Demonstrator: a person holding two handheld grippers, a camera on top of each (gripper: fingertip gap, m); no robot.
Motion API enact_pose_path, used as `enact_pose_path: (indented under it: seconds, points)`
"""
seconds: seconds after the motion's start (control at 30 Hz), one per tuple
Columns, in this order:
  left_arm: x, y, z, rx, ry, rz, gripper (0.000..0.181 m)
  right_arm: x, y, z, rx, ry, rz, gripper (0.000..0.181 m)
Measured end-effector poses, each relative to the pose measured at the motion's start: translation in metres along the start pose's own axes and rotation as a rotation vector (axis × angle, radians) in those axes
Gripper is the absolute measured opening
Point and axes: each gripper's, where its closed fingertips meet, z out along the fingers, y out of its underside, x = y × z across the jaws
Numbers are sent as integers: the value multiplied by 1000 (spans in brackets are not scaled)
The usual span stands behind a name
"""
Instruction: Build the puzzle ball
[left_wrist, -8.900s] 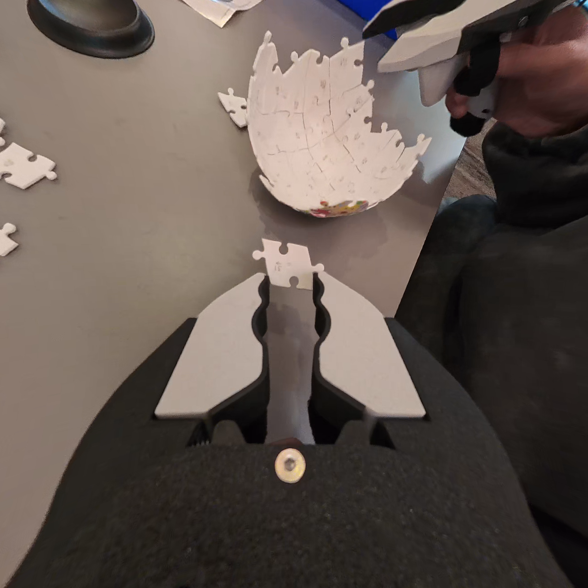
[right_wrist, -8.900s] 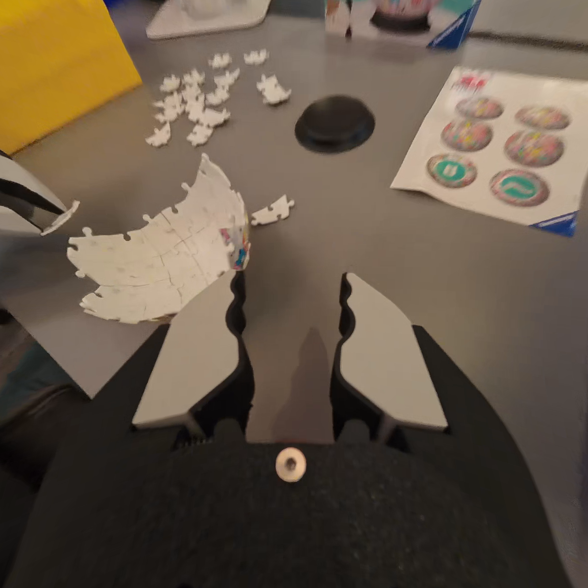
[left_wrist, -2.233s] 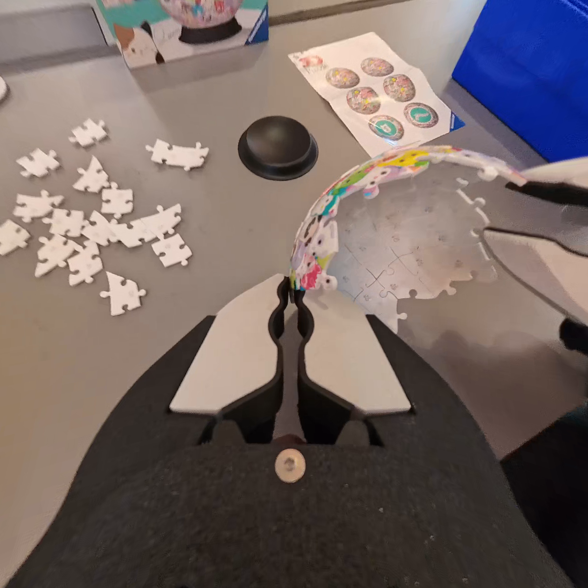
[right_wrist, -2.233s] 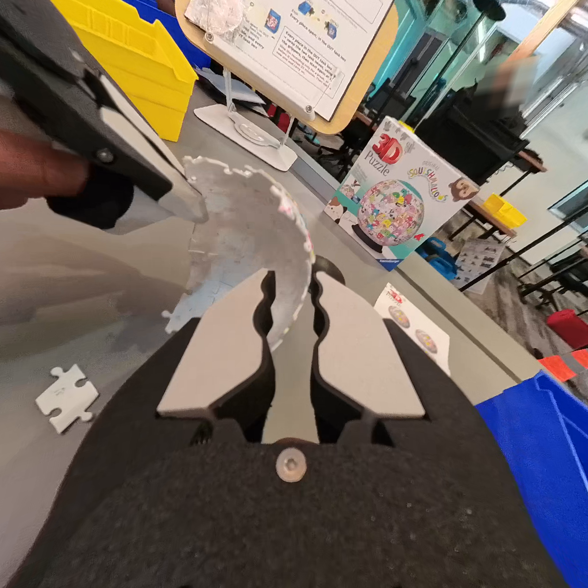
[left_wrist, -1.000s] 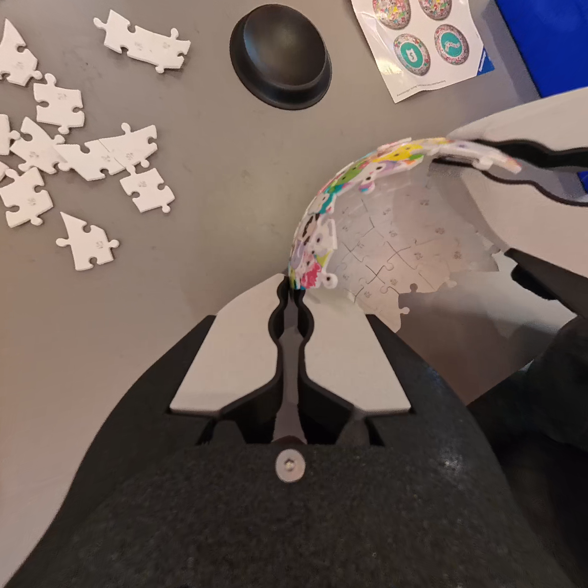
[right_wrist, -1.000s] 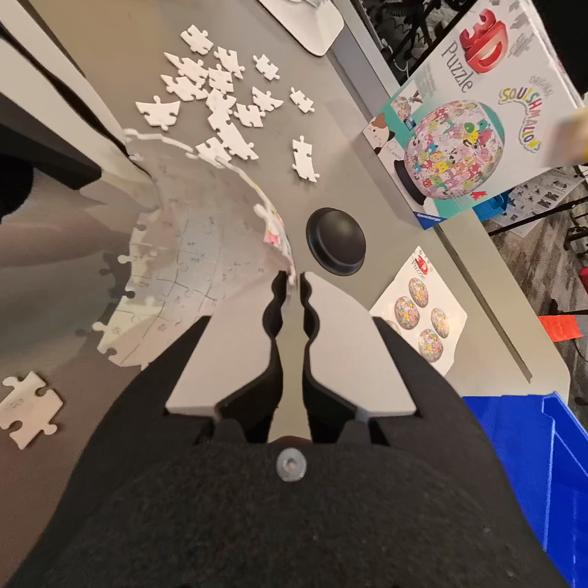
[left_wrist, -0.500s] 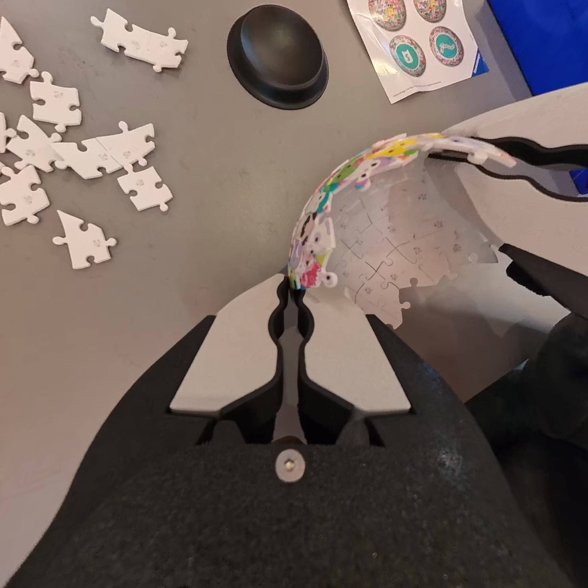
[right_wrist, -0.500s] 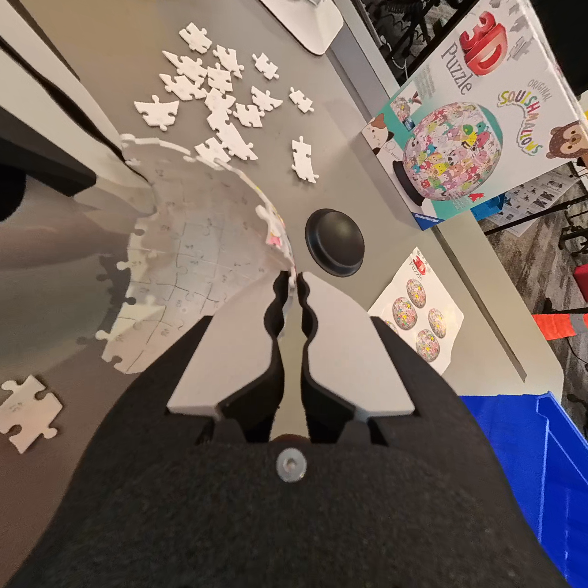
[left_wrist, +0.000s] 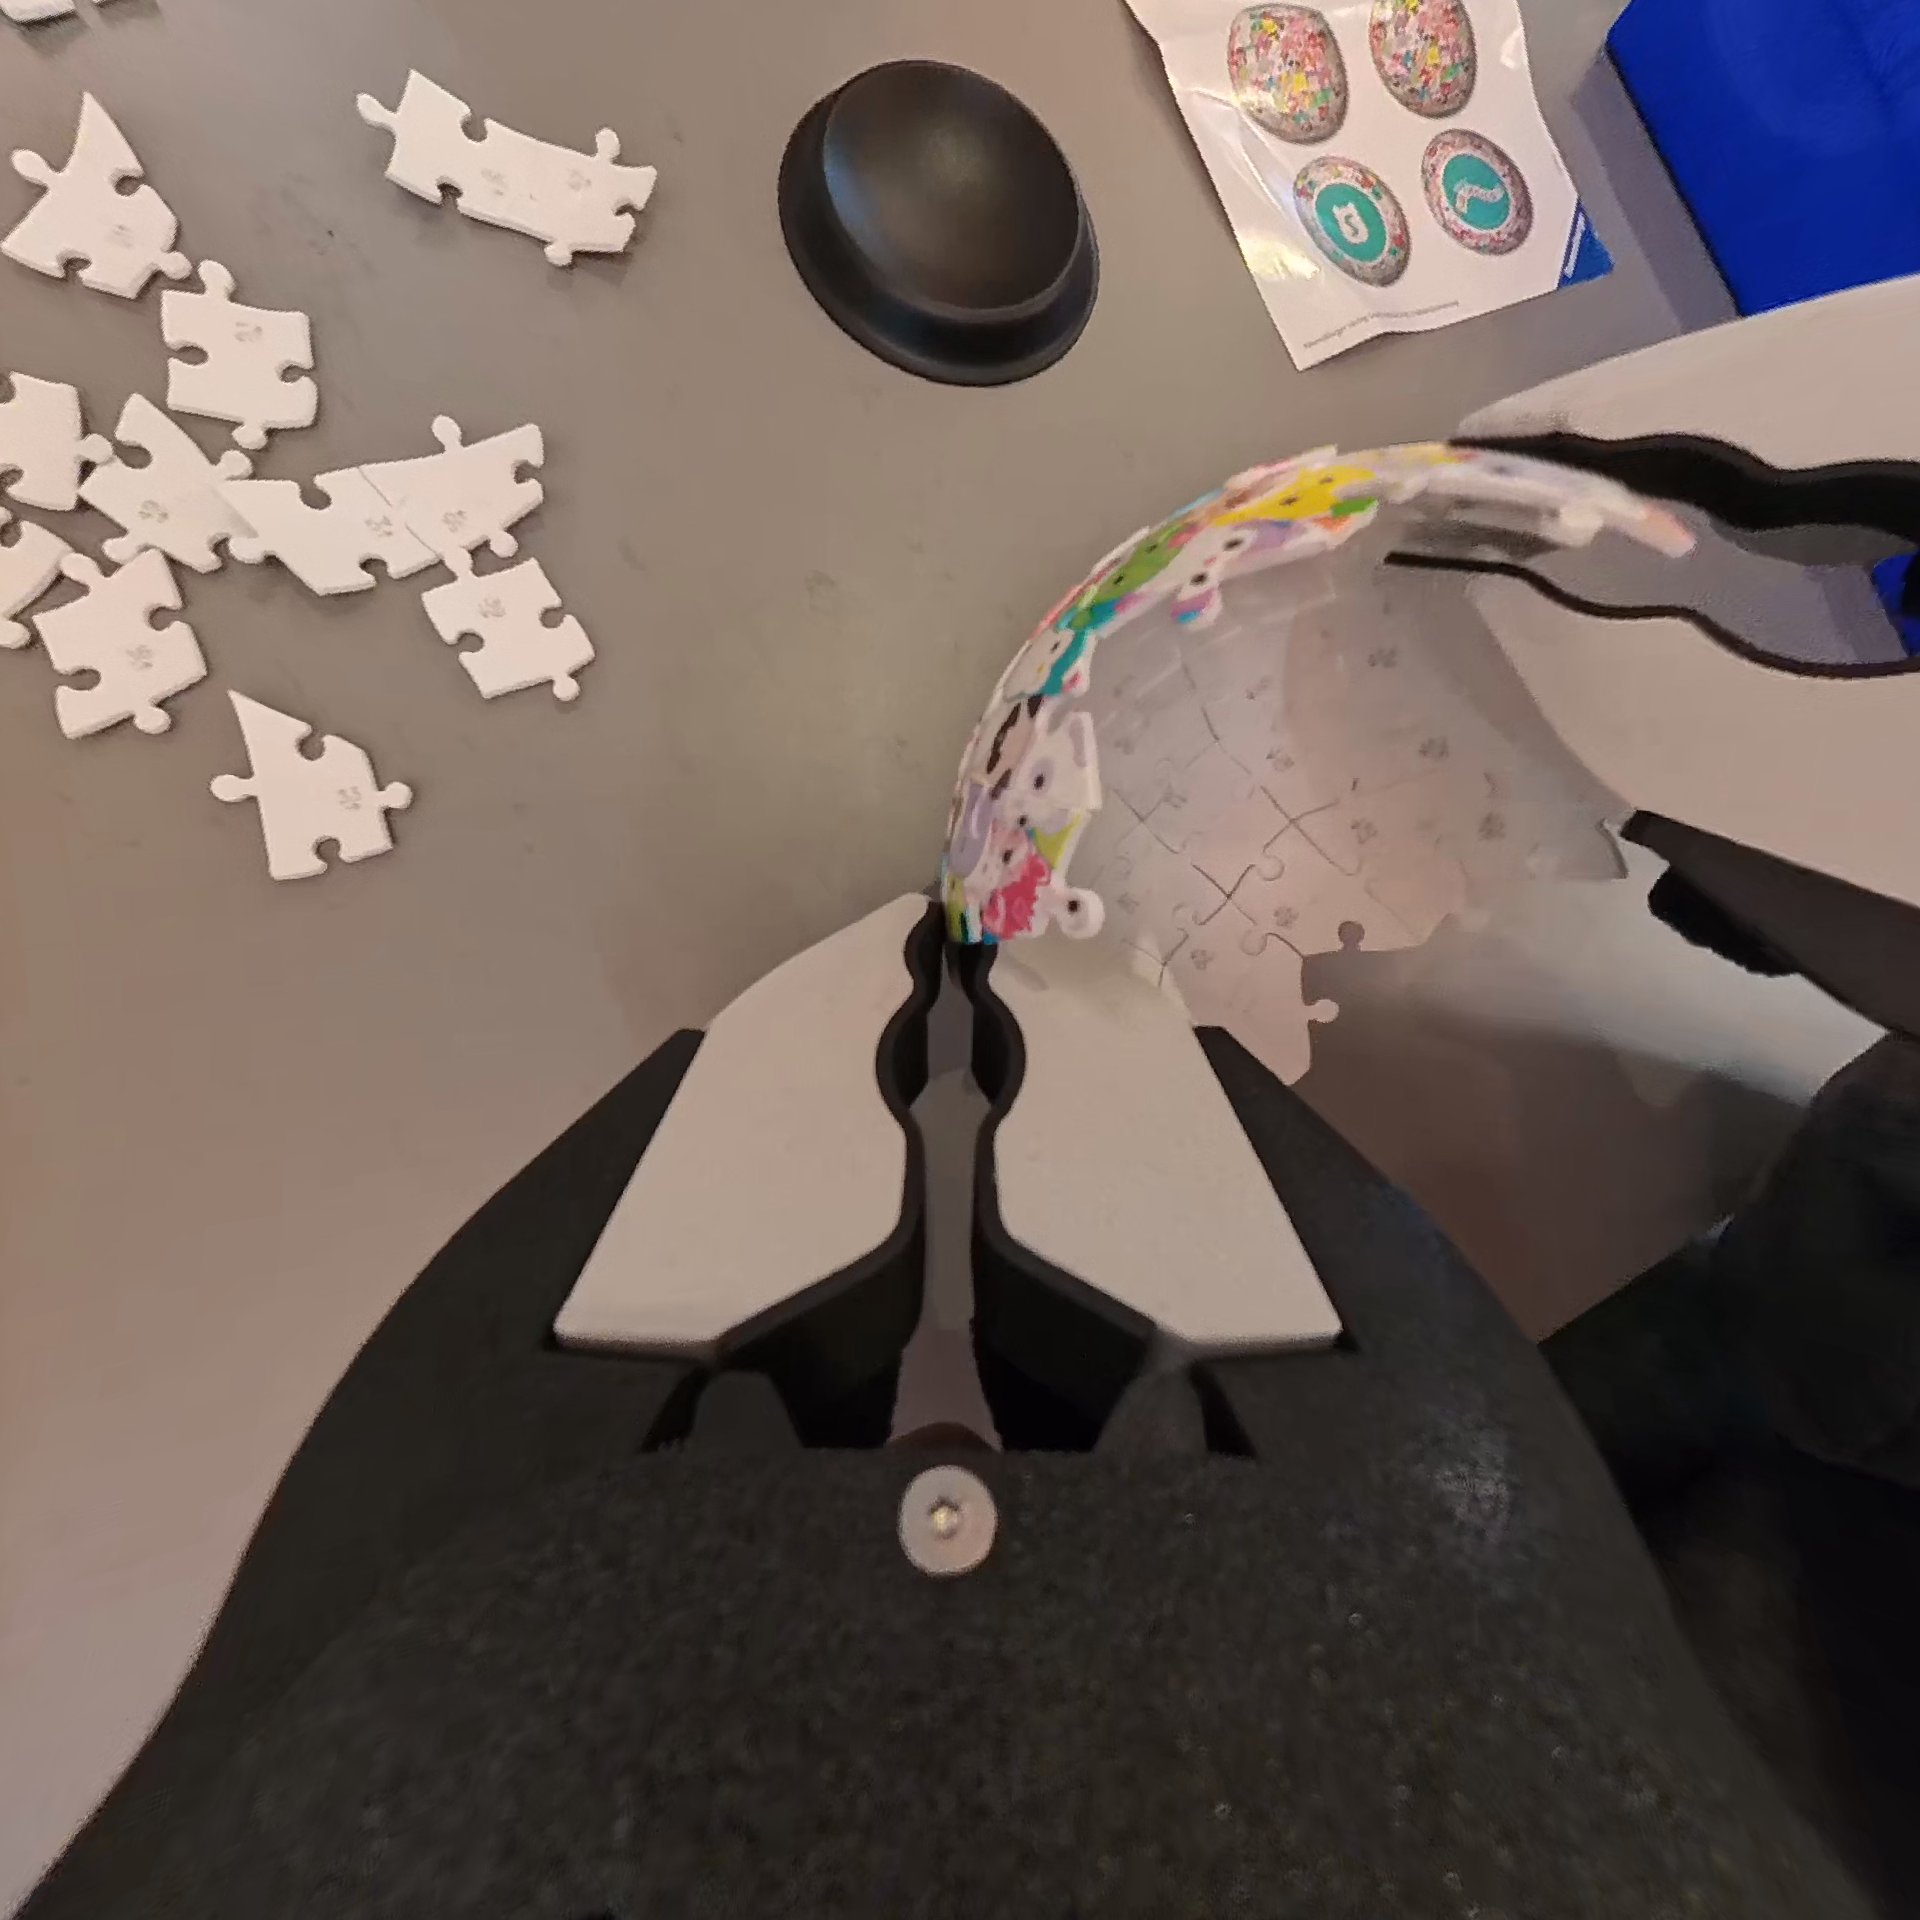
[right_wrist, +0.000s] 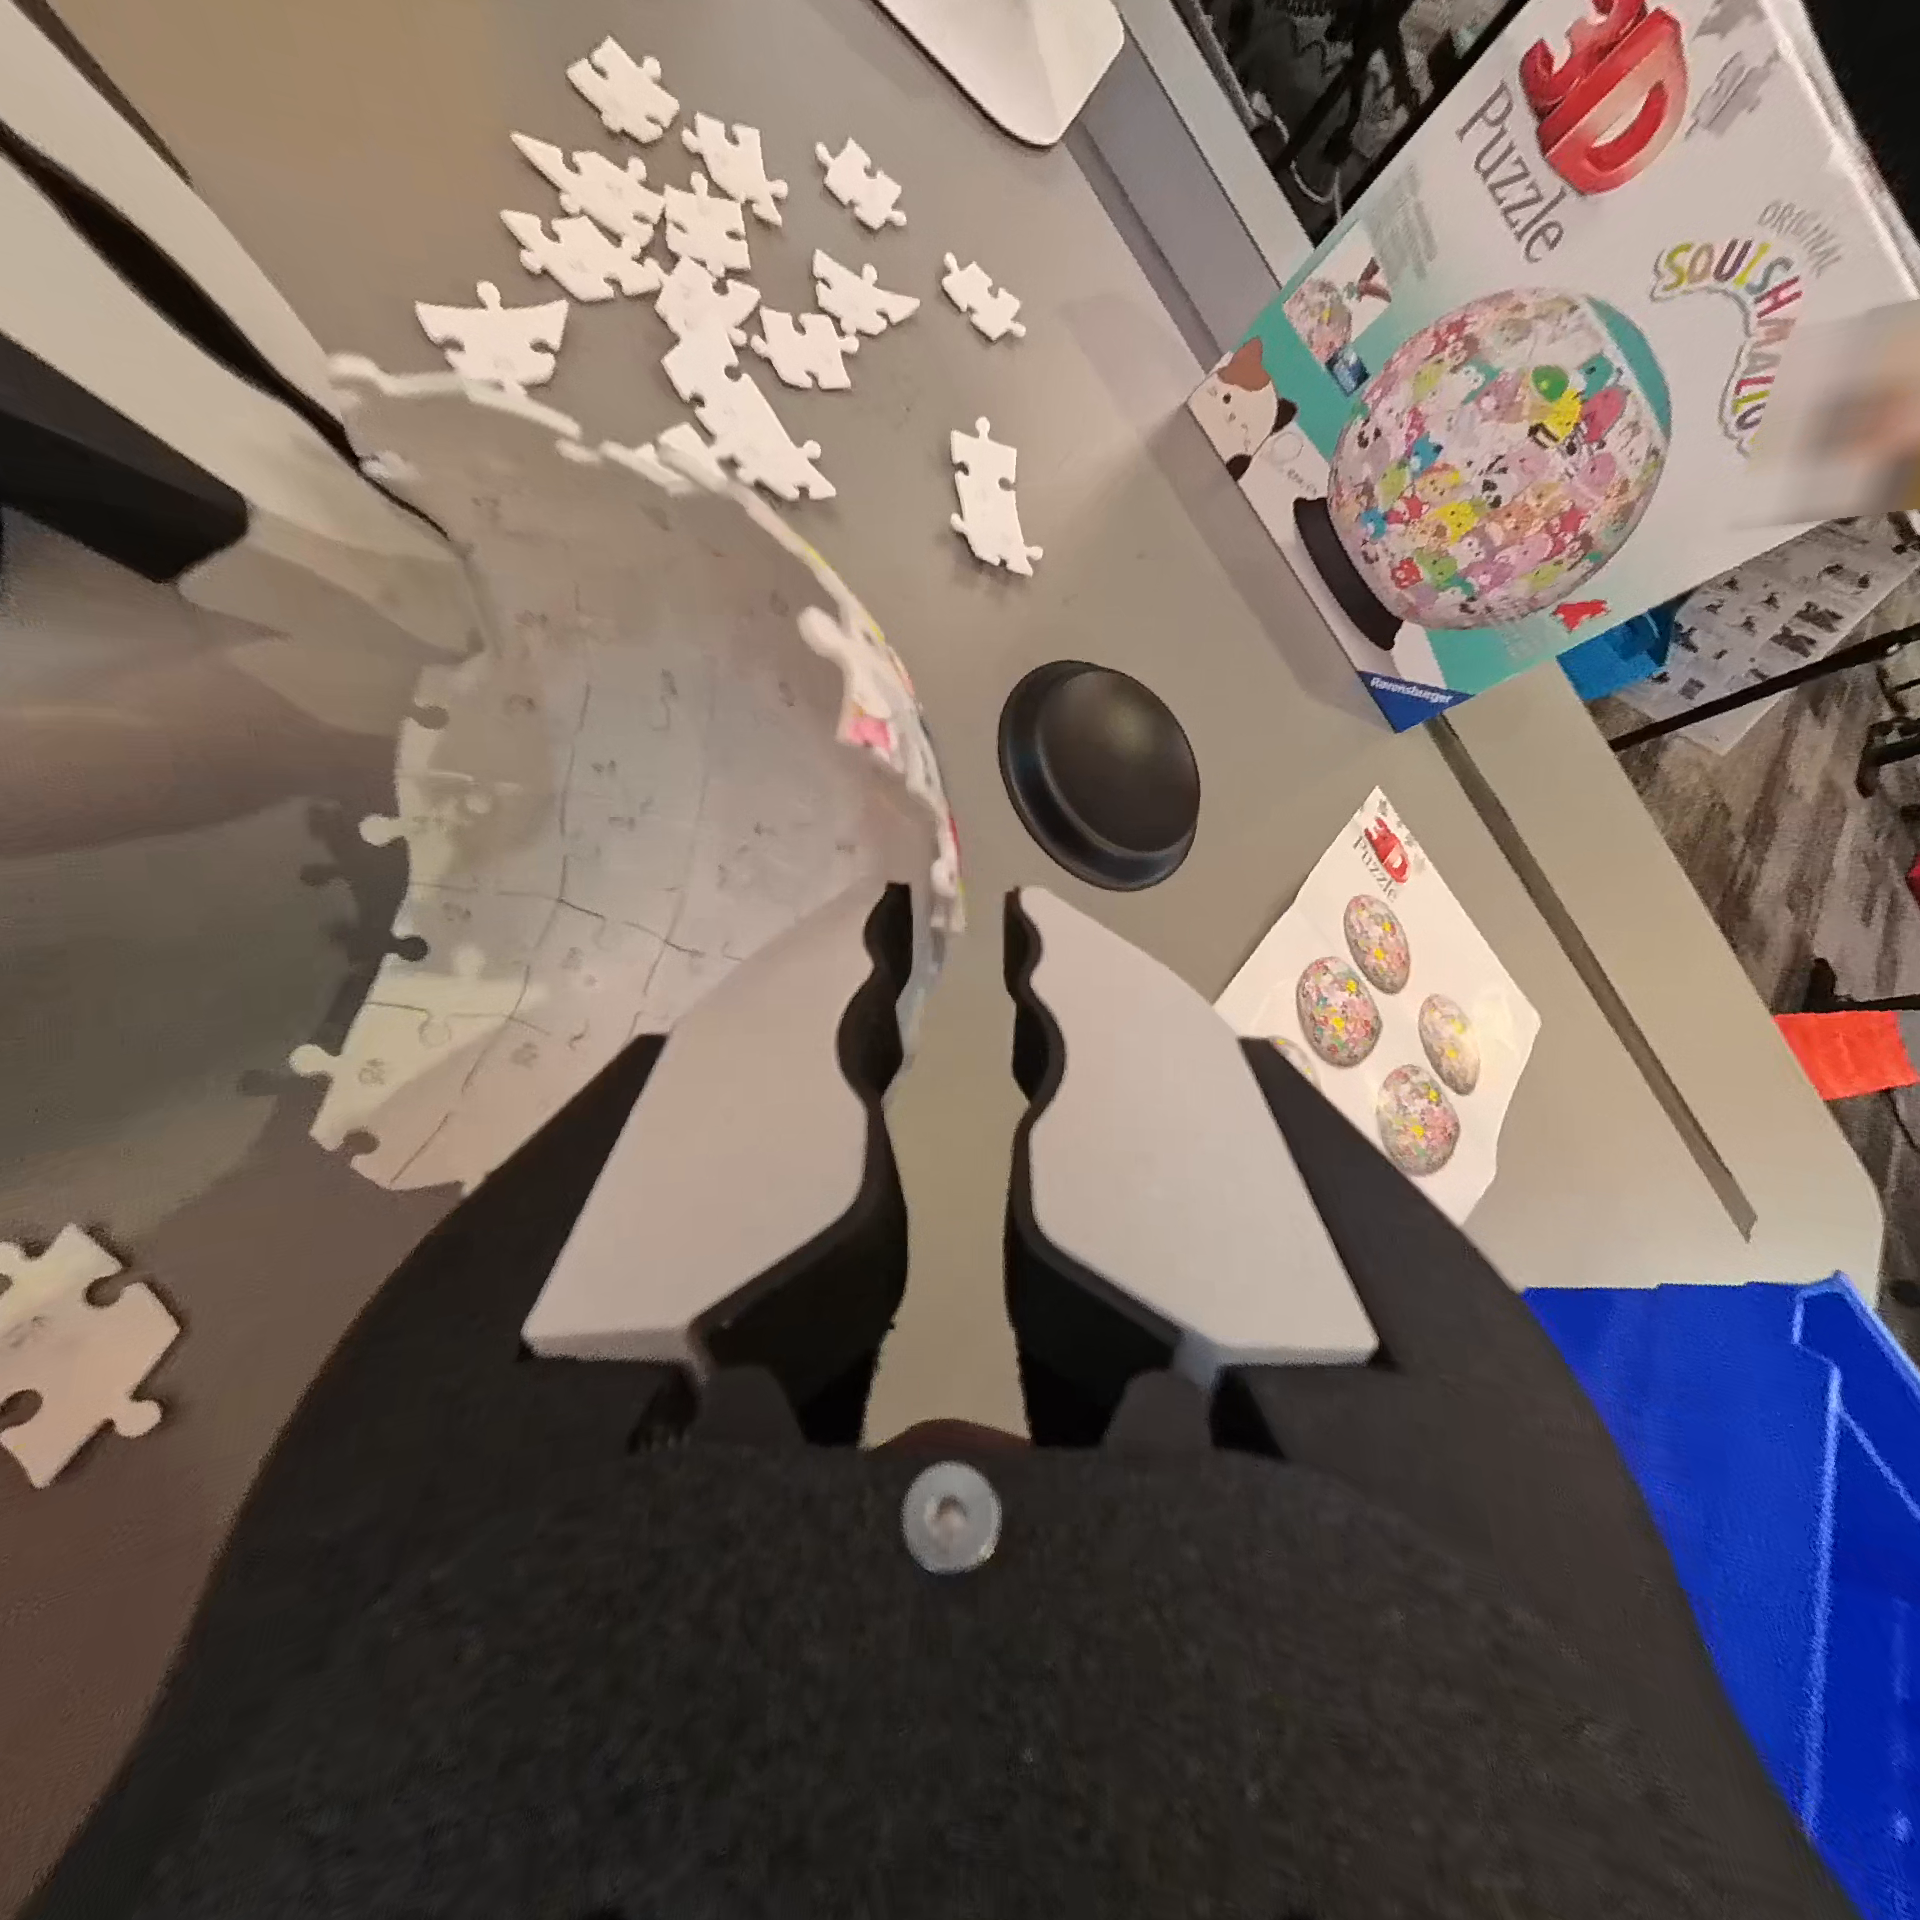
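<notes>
The half-built puzzle ball (left_wrist: 1278, 769) is a curved shell, white inside and bright-printed outside, held up over the grey table (left_wrist: 727, 644). My left gripper (left_wrist: 958, 928) is shut on its lower rim. My right gripper (right_wrist: 958, 916) has its jaws a little apart around the opposite rim; the rim rests against the left finger, with a gap to the right finger. The shell (right_wrist: 644, 769) fills the left of the right wrist view. The right gripper (left_wrist: 1455, 509) shows at the right of the left wrist view, the left gripper (right_wrist: 358, 457) at the upper left of the right wrist view.
Several loose white pieces (left_wrist: 312, 520) lie left of the shell, also visible in the right wrist view (right_wrist: 707, 260). One piece (right_wrist: 62, 1340) lies alone near the table edge. A black round stand (left_wrist: 935, 218), a leaflet (left_wrist: 1392, 177), a puzzle box (right_wrist: 1558, 364) and a blue bin (right_wrist: 1766, 1507) lie beyond. One gripper's finger ends stand about 10 centimetres off the other's.
My right gripper's jaws have parted from a tight pinch on the shell rim. My left gripper keeps its hold and has moved closer to the table.
</notes>
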Motion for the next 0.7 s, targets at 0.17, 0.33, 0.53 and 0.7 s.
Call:
enact_pose_path:
  seconds: [0.17,0.33,0.53,0.7]
  points:
    - [0,-2,-1,19,0,-3,2,0,-8,-4,53,-23,62,8]
    - [4,1,2,15,10,0,2,0,-6,-1,34,-25,92,6]
    - [6,1,2,16,13,-2,2,-1,-5,-2,26,-61,138,5]
    - [8,0,2,16,14,1,2,0,-5,-2,24,-75,161,4]
